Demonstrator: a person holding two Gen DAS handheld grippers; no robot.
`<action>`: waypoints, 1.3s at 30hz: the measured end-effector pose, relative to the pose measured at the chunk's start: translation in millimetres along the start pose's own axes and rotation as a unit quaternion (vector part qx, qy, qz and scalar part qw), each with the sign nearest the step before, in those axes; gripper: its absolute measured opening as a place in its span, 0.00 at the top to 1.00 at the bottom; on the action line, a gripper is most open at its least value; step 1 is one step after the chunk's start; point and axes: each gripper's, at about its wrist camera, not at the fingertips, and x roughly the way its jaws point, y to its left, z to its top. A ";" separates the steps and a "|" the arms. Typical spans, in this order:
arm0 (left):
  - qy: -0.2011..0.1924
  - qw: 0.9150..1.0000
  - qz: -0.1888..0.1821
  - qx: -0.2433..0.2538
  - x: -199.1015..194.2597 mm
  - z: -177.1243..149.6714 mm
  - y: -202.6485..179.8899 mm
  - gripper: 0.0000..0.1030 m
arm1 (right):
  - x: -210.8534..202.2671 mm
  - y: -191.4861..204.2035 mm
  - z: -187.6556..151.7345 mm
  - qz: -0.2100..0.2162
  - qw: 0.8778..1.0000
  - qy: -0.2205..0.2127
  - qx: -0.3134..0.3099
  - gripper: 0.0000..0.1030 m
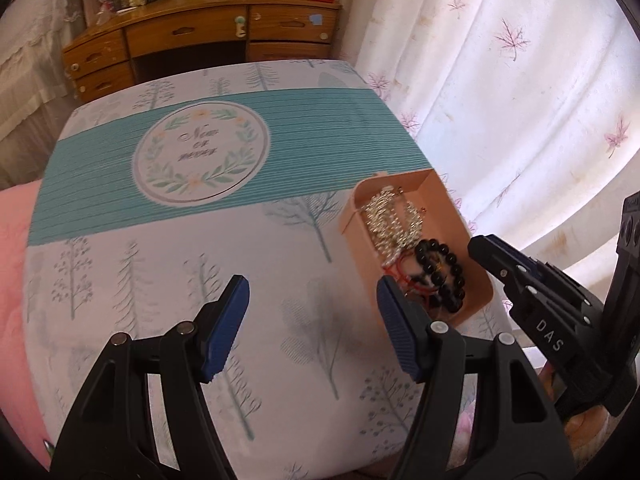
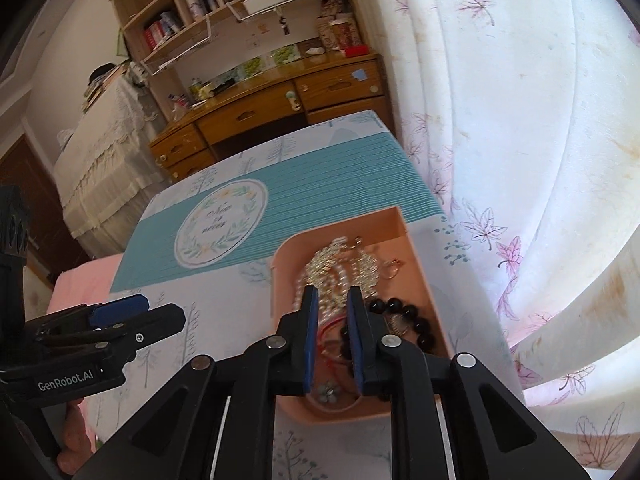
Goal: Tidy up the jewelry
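Note:
A peach tray (image 1: pixel 476 268) (image 2: pixel 420 264) sits near the table's right edge. It holds silver and pearl chains (image 1: pixel 390 216) (image 2: pixel 344 268), a black bead bracelet (image 1: pixel 444 270) (image 2: pixel 416 320) and a red cord (image 2: pixel 332 326). My left gripper (image 1: pixel 312 308) is open and empty above the tablecloth, left of the tray; it also shows in the right wrist view (image 2: pixel 132 312). My right gripper (image 2: pixel 333 312) hovers over the tray with its jaws nearly closed, a narrow gap between them, nothing held. It shows side-on in the left wrist view (image 1: pixel 486 250).
The table wears a tree-print cloth with a teal band and round emblem (image 1: pixel 200 152) (image 2: pixel 222 224). A white curtain (image 1: pixel 520 80) hangs close on the right. A wooden desk with drawers (image 1: pixel 200 36) stands behind. Pink bedding (image 1: pixel 12 260) lies left.

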 end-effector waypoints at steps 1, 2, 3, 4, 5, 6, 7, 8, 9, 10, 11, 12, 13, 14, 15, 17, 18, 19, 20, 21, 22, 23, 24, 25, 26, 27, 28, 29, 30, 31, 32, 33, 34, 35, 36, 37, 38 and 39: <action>-0.003 1.000 0.007 -0.005 -6.5 -4.8 5.0 0.38 | -3.5 5.9 -3.1 0.001 1.000 0.001 -0.007 0.74; -0.007 1.000 0.016 -0.011 -12.8 -9.4 8.0 0.38 | -7.6 12.2 -6.0 0.001 1.000 0.001 -0.014 0.71; -0.013 0.999 0.027 -0.018 -20.3 -15.0 12.9 0.38 | -12.4 17.5 -8.3 0.002 1.000 0.000 -0.021 0.68; -0.019 0.999 0.038 -0.026 -27.6 -20.7 18.1 0.38 | -16.3 22.8 -10.4 0.005 1.000 -0.001 -0.029 0.68; -0.025 0.998 0.047 -0.036 -34.4 -25.9 23.1 0.38 | -20.3 30.5 -13.5 0.007 0.999 0.000 -0.039 0.68; -0.030 0.997 0.056 -0.048 -41.4 -31.3 28.2 0.38 | -24.1 37.6 -16.2 0.007 0.999 0.003 -0.046 0.67; -0.032 0.996 0.061 -0.057 -46.1 -35.2 32.4 0.38 | -27.4 43.7 -19.0 0.005 0.999 0.007 -0.053 0.67; -0.034 0.995 0.066 -0.067 -52.0 -40.5 37.7 0.38 | -30.6 50.5 -21.7 0.004 0.998 0.011 -0.058 0.67; -0.034 0.994 0.073 -0.074 -57.0 -45.2 41.2 0.38 | -34.2 56.5 -24.0 0.001 0.998 0.016 -0.063 0.67; -0.036 0.993 0.078 -0.078 -61.4 -49.0 43.8 0.38 | -38.1 62.6 -26.3 0.000 0.998 0.019 -0.066 0.67; -0.039 0.993 0.083 -0.080 -65.3 -53.2 44.6 0.38 | -42.0 66.8 -27.6 0.003 0.998 0.020 -0.067 0.67; -0.041 0.992 0.090 -0.081 -69.6 -57.9 46.5 0.37 | -46.7 71.3 -29.0 0.008 0.997 0.021 -0.068 0.67; -0.040 0.991 0.097 -0.082 -71.1 -60.0 46.5 0.34 | -52.8 77.7 -31.8 0.012 0.997 0.019 -0.070 0.67; -0.036 0.990 0.103 -0.085 -73.7 -63.4 48.2 0.33 | -57.8 82.4 -33.8 0.011 0.997 0.015 -0.073 0.67; -0.033 0.990 0.106 -0.087 -75.4 -65.8 48.6 0.31 | -62.8 86.5 -36.6 0.007 0.997 0.012 -0.075 0.64; -0.032 0.990 0.104 -0.087 -79.2 -70.2 48.6 0.30 | -70.0 90.7 -38.6 0.002 0.997 0.012 -0.073 0.56; -0.034 0.990 0.104 -0.087 -80.4 -71.3 47.0 0.30 | -74.0 91.1 -39.5 0.004 0.997 0.012 -0.071 0.52; -0.038 0.990 0.105 -0.088 -83.5 -73.7 46.7 0.30 | -78.9 93.7 -42.6 0.005 0.998 0.010 -0.070 0.51; -0.042 0.989 0.106 -0.090 -86.3 -75.4 46.5 0.30 | -83.1 94.9 -44.4 0.004 0.997 0.009 -0.071 0.51; -0.044 0.989 0.107 -0.092 -88.3 -76.5 46.2 0.30 | -85.9 94.7 -44.8 0.002 0.997 0.008 -0.072 0.51; -0.047 0.989 0.107 -0.094 -90.7 -78.3 46.3 0.30 | -90.5 97.6 -47.7 -0.001 0.997 0.005 -0.076 0.51; -0.049 0.989 0.107 -0.094 -91.9 -79.4 45.4 0.30 | -94.7 99.2 -50.9 -0.003 0.997 0.002 -0.078 0.51; -0.050 0.988 0.109 -0.094 -92.9 -79.9 45.0 0.30 | -97.3 99.7 -51.7 -0.004 0.997 0.002 -0.080 0.51; -0.050 0.988 0.112 -0.093 -93.7 -81.1 44.4 0.30 | -99.8 100.7 -53.7 -0.004 0.997 0.002 -0.080 0.51; -0.049 0.988 0.115 -0.092 -94.2 -81.6 44.1 0.30 | -101.6 101.5 -55.5 -0.005 0.997 0.003 -0.080 0.51; -0.049 0.988 0.118 -0.090 -94.9 -82.8 43.6 0.30 | -103.0 102.7 -57.6 -0.006 0.997 0.004 -0.081 0.51; -0.049 0.987 0.121 -0.089 -95.3 -83.6 43.1 0.30 | -103.6 103.9 -58.7 -0.006 0.997 0.006 -0.083 0.51; -0.051 0.987 0.123 -0.088 -96.2 -84.2 42.8 0.30 | -103.3 105.5 -59.2 -0.007 0.996 0.007 -0.084 0.51; -0.053 0.987 0.127 -0.087 -97.5 -84.9 42.6 0.30 | -102.9 104.5 -59.0 -0.007 0.996 0.007 -0.085 0.51; -0.055 0.986 0.131 -0.087 -98.6 -85.4 41.8 0.30 | -104.5 106.0 -60.8 -0.007 0.996 0.007 -0.086 0.51; -0.058 0.985 0.136 -0.087 -98.9 -85.5 40.7 0.30 | -104.9 106.4 -61.1 -0.008 0.996 0.008 -0.086 0.51; -0.060 0.984 0.141 -0.086 -99.7 -86.1 40.3 0.30 | -103.8 105.5 -60.2 -0.007 0.996 0.008 -0.086 0.51; -0.062 0.984 0.145 -0.086 -100.3 -86.7 40.3 0.30 | -105.2 107.2 -62.0 -0.008 0.996 0.010 -0.087 0.51; -0.063 0.983 0.149 -0.085 -100.5 -87.1 40.2 0.30 | -104.6 108.6 -62.1 -0.009 0.996 0.011 -0.089 0.51; -0.063 0.983 0.151 -0.084 -100.5 -87.3 40.4 0.30 | -105.3 110.6 -63.4 -0.009 0.996 0.012 -0.092 0.51; -0.064 0.982 0.154 -0.085 -100.8 -88.1 40.9 0.30 | -103.3 111.3 -62.8 -0.008 0.995 0.012 -0.094 0.51; -0.064 0.982 0.156 -0.086 -101.1 -88.7 41.3 0.30 | -104.9 113.2 -64.4 -0.008 0.995 0.012 -0.096 0.51; -0.064 0.981 0.159 -0.086 -101.2 -89.1 41.6 0.30 | -105.8 114.3 -65.2 -0.007 0.995 0.012 -0.098 0.51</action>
